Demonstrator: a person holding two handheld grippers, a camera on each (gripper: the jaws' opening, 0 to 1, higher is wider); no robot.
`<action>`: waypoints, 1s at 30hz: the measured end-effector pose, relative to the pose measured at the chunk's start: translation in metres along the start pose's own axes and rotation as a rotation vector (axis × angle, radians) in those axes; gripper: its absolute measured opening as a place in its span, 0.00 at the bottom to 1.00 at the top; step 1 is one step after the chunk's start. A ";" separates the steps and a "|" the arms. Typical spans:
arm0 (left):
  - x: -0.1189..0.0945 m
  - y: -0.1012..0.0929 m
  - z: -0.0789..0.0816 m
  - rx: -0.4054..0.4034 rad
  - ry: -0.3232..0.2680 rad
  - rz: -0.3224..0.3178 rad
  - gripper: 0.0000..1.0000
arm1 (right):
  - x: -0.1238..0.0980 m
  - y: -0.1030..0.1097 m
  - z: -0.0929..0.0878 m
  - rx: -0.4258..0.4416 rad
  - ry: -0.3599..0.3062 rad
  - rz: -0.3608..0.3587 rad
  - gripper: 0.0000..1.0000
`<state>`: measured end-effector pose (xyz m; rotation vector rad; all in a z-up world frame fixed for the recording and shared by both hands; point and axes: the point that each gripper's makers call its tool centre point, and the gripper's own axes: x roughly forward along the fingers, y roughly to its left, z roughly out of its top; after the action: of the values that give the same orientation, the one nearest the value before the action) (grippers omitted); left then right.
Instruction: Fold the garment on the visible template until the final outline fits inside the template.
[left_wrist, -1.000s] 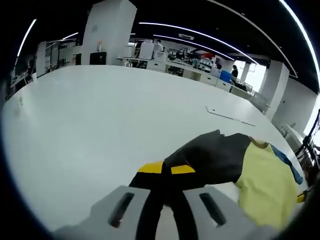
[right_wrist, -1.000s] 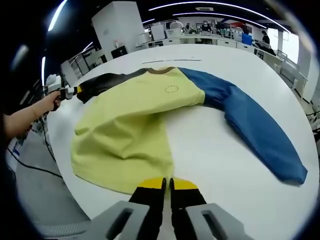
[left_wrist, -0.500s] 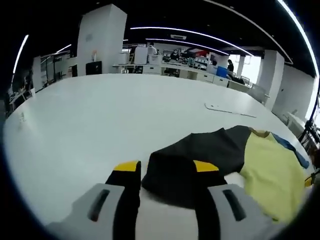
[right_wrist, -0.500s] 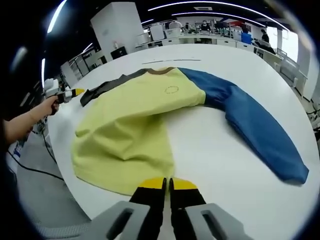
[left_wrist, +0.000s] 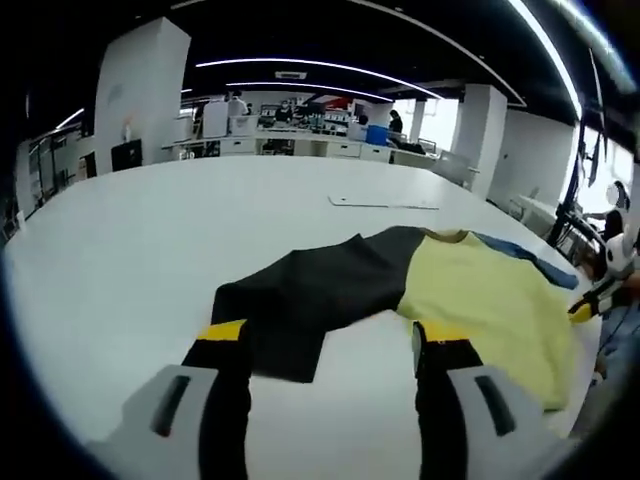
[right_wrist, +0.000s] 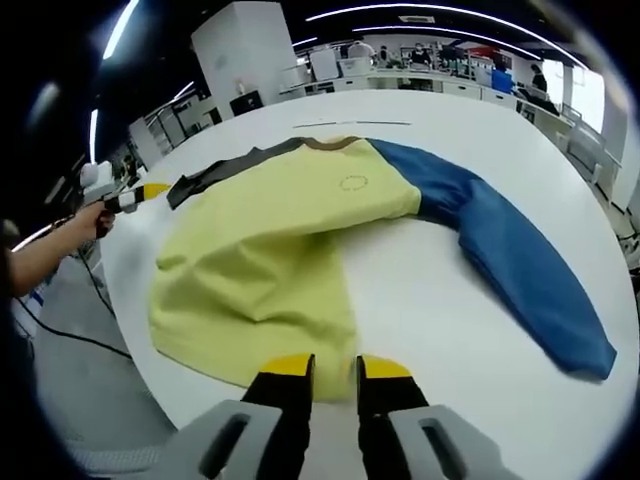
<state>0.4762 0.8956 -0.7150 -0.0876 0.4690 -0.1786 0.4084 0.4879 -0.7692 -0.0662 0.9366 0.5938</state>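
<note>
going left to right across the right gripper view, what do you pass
Person's hand holding the left tongs → black sleeve of the garment → pale yellow body of the garment → blue sleeve of the garment, all lying on the white round table.

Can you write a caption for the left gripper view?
Open left gripper over a black sleeve on a white table.

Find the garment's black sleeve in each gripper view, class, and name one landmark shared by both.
Left gripper view: black sleeve at centre, just beyond the open jaws.
Right gripper view: black sleeve upper left, beside the yellow body.
Shared landmark: the brown collar.
</note>
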 end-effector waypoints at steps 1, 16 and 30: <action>-0.001 -0.005 -0.001 0.004 -0.002 -0.017 0.65 | 0.000 0.001 0.001 -0.002 -0.002 0.002 0.16; -0.022 -0.059 0.002 0.061 -0.037 -0.212 0.89 | -0.003 0.024 0.026 -0.059 -0.078 0.038 0.57; -0.044 -0.076 0.005 0.101 -0.047 -0.260 0.99 | -0.002 0.094 0.051 -0.168 -0.109 0.156 0.69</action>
<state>0.4289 0.8296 -0.6817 -0.0536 0.4004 -0.4543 0.3978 0.5815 -0.7180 -0.1109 0.7887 0.8126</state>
